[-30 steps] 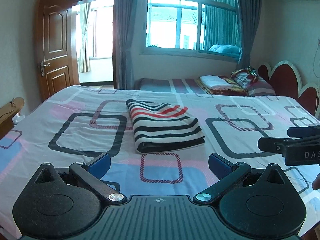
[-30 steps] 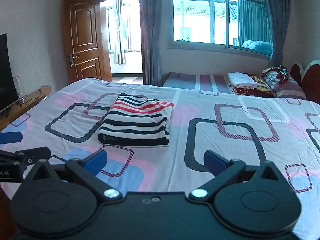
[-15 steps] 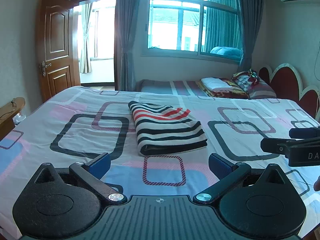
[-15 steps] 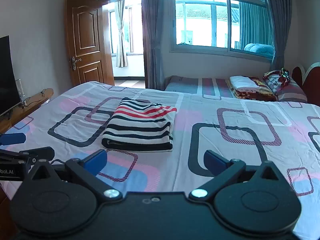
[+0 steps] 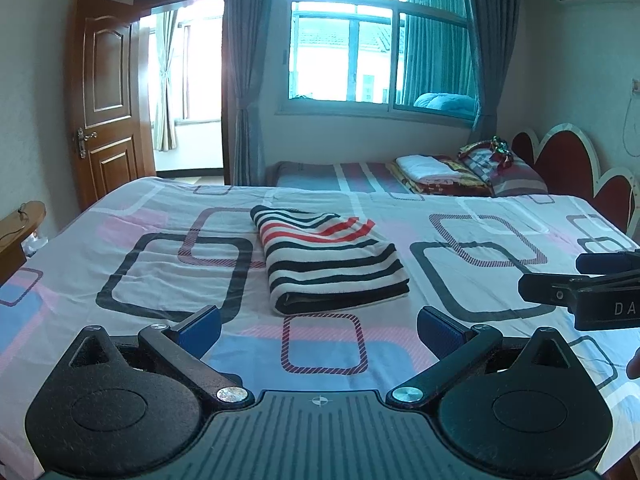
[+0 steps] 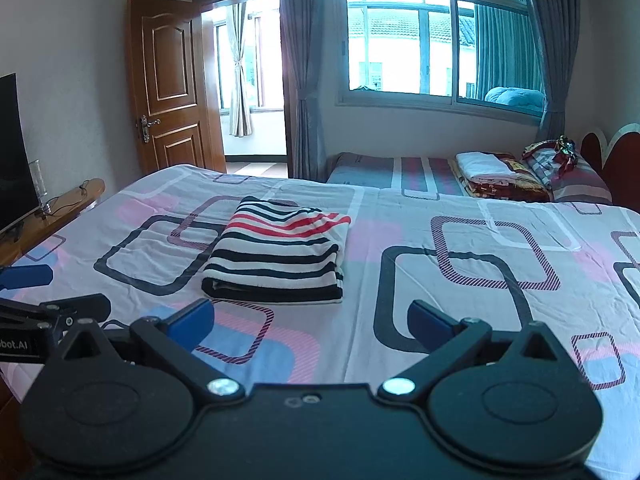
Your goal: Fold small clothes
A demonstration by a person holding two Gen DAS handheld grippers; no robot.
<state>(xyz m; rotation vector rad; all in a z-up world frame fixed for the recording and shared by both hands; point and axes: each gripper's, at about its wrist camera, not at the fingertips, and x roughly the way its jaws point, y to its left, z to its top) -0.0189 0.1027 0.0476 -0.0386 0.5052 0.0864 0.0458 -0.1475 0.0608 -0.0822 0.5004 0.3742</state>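
Note:
A folded striped garment [image 5: 328,262], white with black and red stripes, lies flat on the patterned bed sheet [image 5: 160,264]; it also shows in the right wrist view [image 6: 280,252]. My left gripper [image 5: 318,326] is open and empty, held above the bed's near edge, short of the garment. My right gripper [image 6: 310,320] is open and empty, also back from the garment and a little to its right. The right gripper shows at the right edge of the left wrist view [image 5: 580,284]. The left gripper shows at the left edge of the right wrist view [image 6: 40,292].
A second bed [image 6: 400,168] with folded blankets [image 6: 492,172] and a pillow stands behind. A wooden door [image 6: 172,88] is open at the back left. A TV [image 6: 12,148] on a wooden cabinet is at the left. A red headboard [image 5: 568,164] is on the right.
Both grippers have drawn back and risen slightly, so the view tilts up. The garment lies unmoved and both grippers stay open.

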